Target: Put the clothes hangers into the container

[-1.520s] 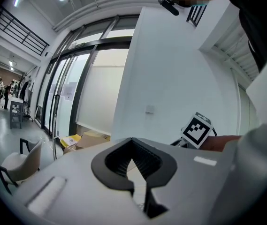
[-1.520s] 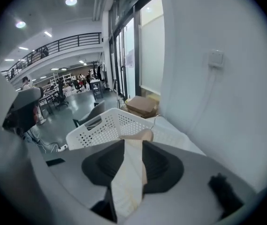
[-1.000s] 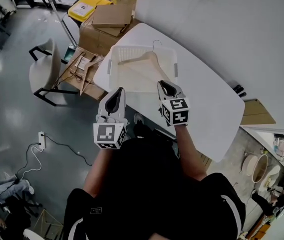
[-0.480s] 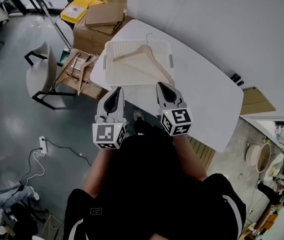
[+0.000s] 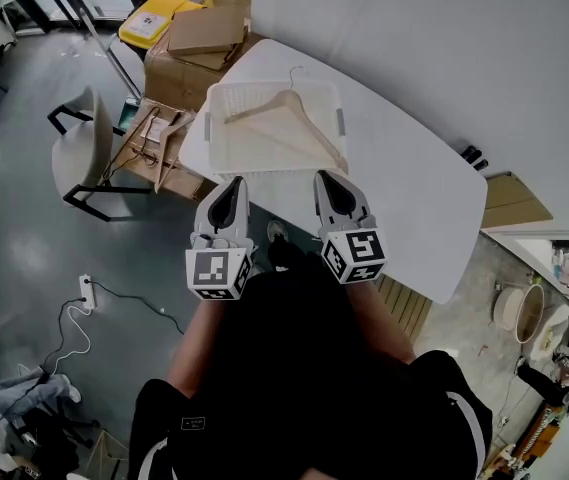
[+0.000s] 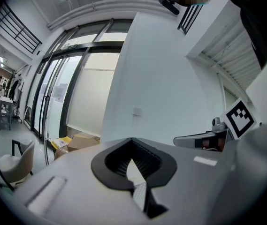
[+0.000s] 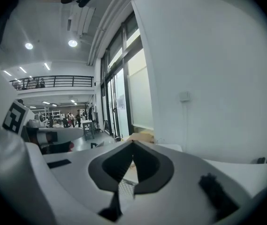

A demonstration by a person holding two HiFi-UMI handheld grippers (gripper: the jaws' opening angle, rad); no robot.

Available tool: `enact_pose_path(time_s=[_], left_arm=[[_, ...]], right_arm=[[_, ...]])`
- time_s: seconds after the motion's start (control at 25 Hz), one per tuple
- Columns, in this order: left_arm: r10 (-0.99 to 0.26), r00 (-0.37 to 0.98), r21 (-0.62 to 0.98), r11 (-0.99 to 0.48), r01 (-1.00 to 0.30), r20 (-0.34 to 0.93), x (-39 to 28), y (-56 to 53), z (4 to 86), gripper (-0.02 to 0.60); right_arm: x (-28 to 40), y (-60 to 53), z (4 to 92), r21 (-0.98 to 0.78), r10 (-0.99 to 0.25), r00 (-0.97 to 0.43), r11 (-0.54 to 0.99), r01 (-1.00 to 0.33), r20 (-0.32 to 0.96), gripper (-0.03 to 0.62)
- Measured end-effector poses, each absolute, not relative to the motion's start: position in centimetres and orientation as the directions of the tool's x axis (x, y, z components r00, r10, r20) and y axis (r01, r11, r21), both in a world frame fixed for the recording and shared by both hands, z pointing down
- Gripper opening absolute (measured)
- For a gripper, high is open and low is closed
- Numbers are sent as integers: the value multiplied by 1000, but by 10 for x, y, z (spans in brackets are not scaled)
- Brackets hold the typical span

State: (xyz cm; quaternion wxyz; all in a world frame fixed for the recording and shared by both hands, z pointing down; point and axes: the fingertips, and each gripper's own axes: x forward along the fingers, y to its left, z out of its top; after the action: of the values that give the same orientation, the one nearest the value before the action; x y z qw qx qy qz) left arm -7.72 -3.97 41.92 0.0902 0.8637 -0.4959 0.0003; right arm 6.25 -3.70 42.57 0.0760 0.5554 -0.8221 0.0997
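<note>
One hanger (image 5: pixel 312 126) inside container (image 5: pixel 234 154), ahead of right gripper (image 5: pixel 326 180), apparently apart.

Holding left gripper (image 5: pixel 233 188) and right gripper (image 5: pixel 325 181) side by side, pointing forward. Pressing both jaw pairs together, gripping nothing.

Some loft-style workshop: cardboard boxes (image 5: pixel 204 43) piled beyond the left tongs (image 5: pixel 233 184), concrete floor (image 5: pixel 24 238) to their left, tall glass walls (image 6: pixel 53 97).
</note>
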Motion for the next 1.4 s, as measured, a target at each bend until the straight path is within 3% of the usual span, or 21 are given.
enact_pose_path(time_s=[1.4], left_arm=[[-862,499,139,-486,-863,86,-63,-47,421,6]], right_arm=[[73,-36,422,-38,-901,-380,381,-924,212,14]])
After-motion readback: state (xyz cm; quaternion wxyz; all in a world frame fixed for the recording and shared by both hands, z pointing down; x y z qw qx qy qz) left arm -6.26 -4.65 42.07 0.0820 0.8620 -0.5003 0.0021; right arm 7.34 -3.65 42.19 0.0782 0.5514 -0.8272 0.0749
